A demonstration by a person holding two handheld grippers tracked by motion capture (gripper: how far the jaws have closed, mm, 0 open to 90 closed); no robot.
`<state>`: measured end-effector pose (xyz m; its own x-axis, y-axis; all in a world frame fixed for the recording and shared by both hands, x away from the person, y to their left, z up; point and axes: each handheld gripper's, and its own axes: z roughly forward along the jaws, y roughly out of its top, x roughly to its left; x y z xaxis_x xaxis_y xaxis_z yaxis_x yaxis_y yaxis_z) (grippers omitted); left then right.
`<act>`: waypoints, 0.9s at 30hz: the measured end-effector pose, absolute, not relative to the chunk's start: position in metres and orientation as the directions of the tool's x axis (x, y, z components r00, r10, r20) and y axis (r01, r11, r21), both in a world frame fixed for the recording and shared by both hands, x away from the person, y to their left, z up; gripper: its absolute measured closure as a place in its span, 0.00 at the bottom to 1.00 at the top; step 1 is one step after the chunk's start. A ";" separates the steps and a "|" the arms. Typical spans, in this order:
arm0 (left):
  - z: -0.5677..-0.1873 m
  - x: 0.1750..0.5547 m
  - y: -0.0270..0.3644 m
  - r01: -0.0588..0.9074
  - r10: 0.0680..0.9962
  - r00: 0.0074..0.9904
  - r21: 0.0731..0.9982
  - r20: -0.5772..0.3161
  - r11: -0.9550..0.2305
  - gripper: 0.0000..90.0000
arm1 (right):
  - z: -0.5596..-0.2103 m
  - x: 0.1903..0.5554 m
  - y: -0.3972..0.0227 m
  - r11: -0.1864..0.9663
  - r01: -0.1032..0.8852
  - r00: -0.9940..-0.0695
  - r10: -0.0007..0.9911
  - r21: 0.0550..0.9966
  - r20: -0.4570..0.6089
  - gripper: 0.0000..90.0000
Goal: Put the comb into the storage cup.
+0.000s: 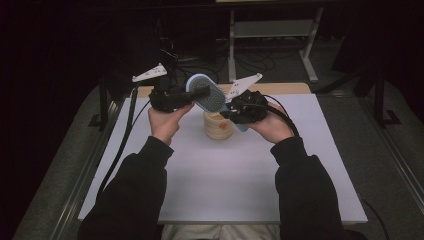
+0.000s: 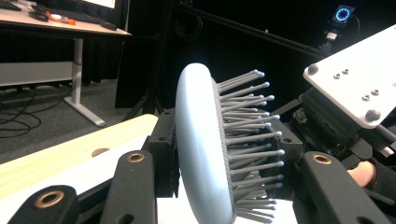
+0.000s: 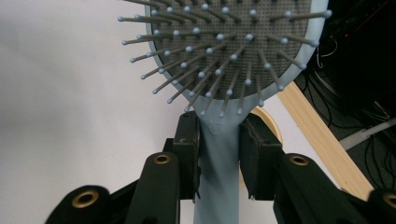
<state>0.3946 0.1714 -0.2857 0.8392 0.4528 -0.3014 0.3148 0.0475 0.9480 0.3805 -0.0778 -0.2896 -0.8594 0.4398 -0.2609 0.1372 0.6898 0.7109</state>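
The pale blue plastic paddle hairbrush hung in the air above the white tabletop, caught between two tools at once. The right gripper was clamped on the brush's handle, and in the right gripper view the black jaws pressed the blue handle from both sides just below the head, with the grey ball-tipped bristles fanning out toward twelve o'clock. The left gripper came in from nine o'clock in the high view and was closed across the brush's head; the left gripper view showed one jaw against the smooth rounded back and the other among the bristles, so the head sat edge-on between them. The brush lay slanted, head toward eleven o'clock and handle toward five o'clock. Directly under it, at about six o'clock from the head, stood a small round light wooden container on the table, apart from the brush. The person's dark sleeves reached in from the six o'clock edge.
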 end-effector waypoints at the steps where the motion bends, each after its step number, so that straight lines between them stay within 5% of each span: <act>1: -0.284 0.396 0.170 0.317 0.458 0.838 0.948 -0.298 0.036 0.62 | -0.290 0.381 -0.078 0.685 0.144 -0.858 0.445 0.714 -0.255 0.75; 21: -0.244 0.404 0.163 0.252 0.512 0.835 0.967 -0.199 -0.036 0.63 | -0.302 0.394 -0.104 0.550 0.317 -0.833 0.552 0.772 -0.051 0.39; 27: -0.235 0.410 0.162 0.244 0.515 0.837 0.968 -0.183 -0.053 0.63 | -0.306 0.393 -0.111 0.508 0.345 -0.812 0.584 0.790 -0.021 0.18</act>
<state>0.4105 0.1622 -0.2346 0.8374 0.5152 -0.1827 0.2437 -0.0526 0.9684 0.3928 -0.1110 -0.3061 -0.8118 0.5836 -0.0207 0.3449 0.5077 0.7895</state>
